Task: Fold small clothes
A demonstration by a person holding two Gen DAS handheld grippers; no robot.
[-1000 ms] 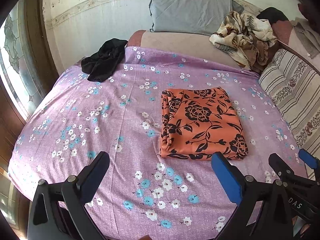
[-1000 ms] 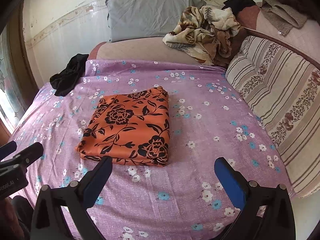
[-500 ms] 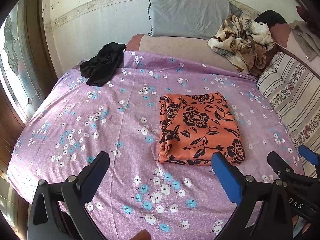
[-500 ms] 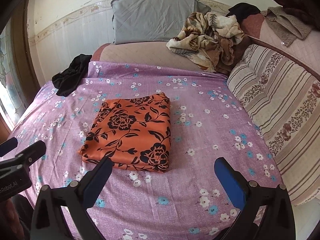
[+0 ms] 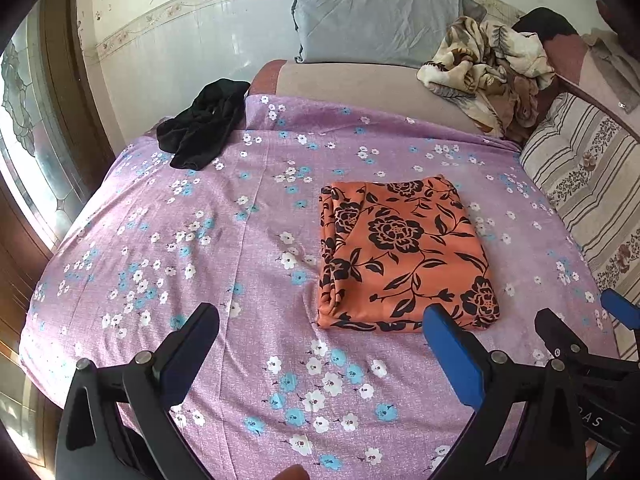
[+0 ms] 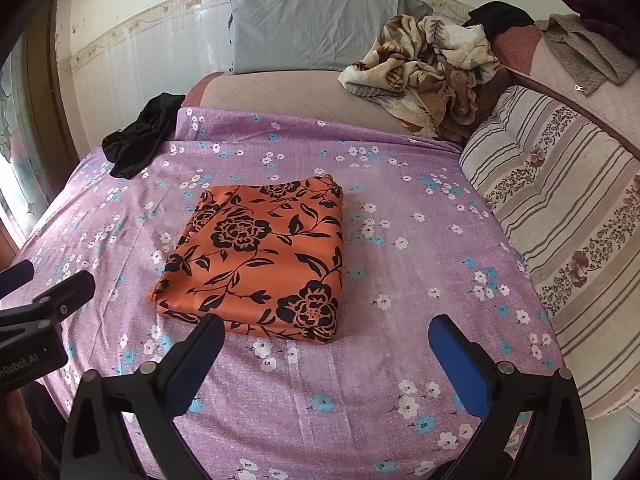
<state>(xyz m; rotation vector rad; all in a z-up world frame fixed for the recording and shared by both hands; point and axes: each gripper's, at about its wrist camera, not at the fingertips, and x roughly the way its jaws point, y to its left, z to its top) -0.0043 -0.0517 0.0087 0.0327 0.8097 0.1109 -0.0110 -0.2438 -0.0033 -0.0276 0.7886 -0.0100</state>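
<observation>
The orange cloth (image 5: 404,256) lies folded into a neat rectangle near the middle of the purple sheet (image 5: 200,264), flat, with its layered edges showing along the side nearest the window. The left gripper (image 5: 320,336) hovers above the sheet just short of the cloth's near edge, fingers spread wide with nothing between them; the right gripper (image 6: 326,336) hangs beside it in the same way, jaws apart and empty, close to the cloth's near corner. Neither touches the fabric. The fold looks finished, so the risks lie in whatever comes after. A low pass over the near edge could catch the top layer and drag the stack open, since the thin fabric looks slippery and is held only by its own weight. A pinch on just one layer would lift it alone and spill the rest. The black garment (image 5: 202,132) sits crumpled at the far corner, well apart; a reach for it across the cloth could brush the fold. The soft sheet may also bunch under any push.
</observation>
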